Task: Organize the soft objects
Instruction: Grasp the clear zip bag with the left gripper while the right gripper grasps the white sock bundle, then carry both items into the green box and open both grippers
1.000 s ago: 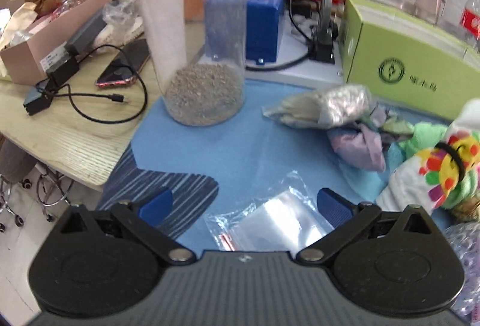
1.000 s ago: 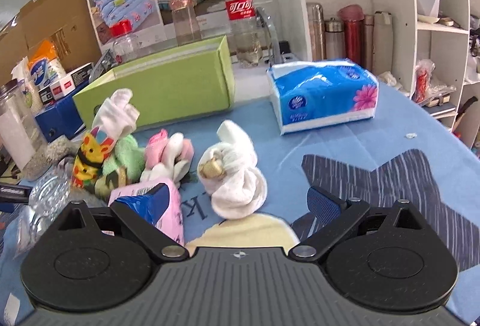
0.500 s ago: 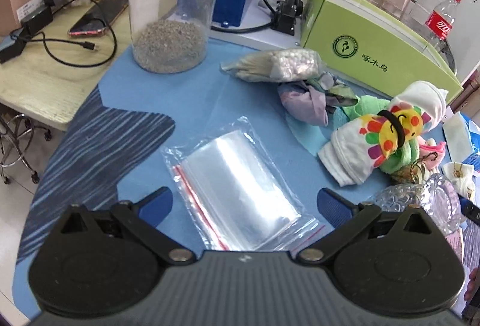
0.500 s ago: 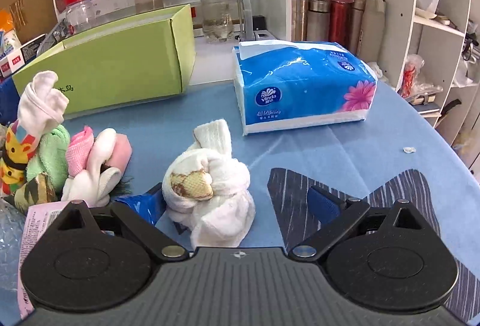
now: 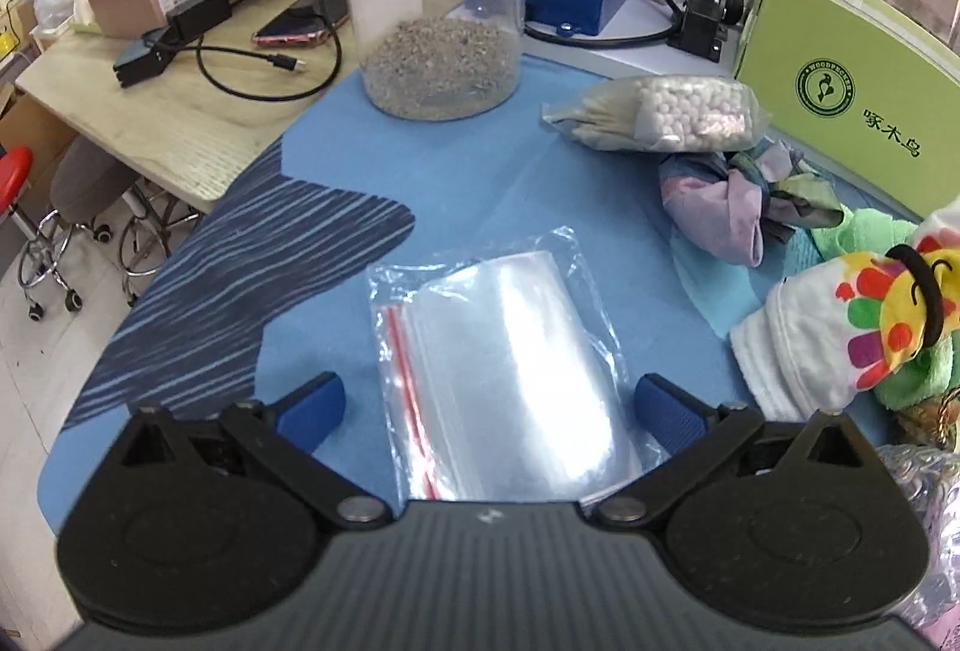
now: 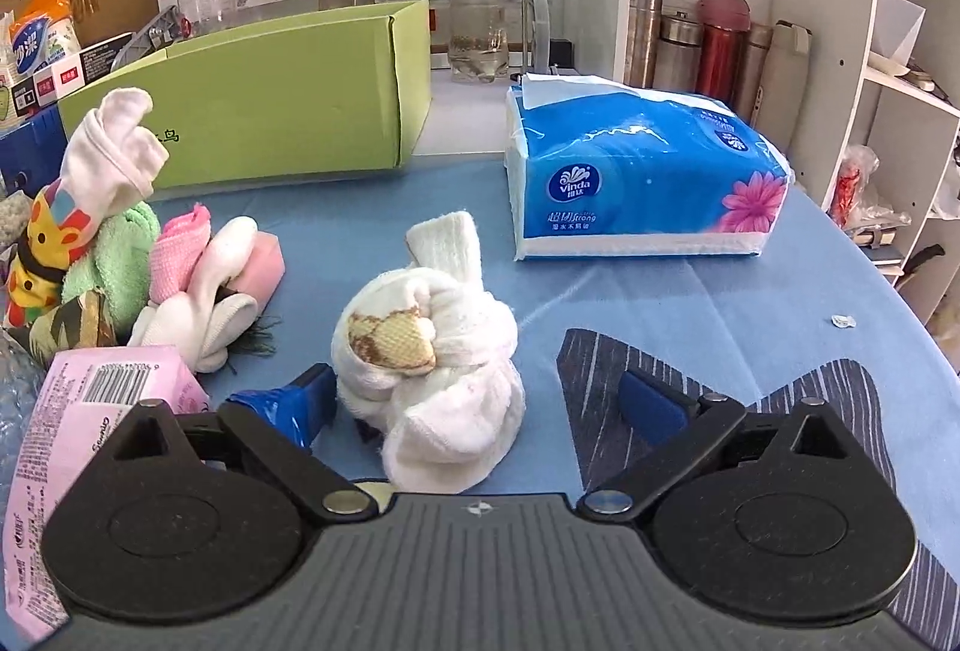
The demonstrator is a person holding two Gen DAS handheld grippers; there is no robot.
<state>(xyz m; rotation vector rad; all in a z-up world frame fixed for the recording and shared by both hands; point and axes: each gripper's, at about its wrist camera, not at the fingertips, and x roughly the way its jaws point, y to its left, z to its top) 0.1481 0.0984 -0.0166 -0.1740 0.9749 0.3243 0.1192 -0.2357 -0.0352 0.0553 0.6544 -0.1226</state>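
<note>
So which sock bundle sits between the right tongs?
The knotted white sock bundle with the tan patch, alone mid-cloth; the pink-and-white bundle lies in the left pile.

Bright, even light with soft shadows; glare whitens the clear plastic zip bag (image 5: pixel 510 363), fisheye bending darkens the corners, and far clutter looks perhaps slightly blurred.

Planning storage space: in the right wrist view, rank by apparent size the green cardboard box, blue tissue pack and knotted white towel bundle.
1. Green cardboard box.
2. Blue tissue pack.
3. Knotted white towel bundle, though it lies nearest the camera, which inflates it.
</note>
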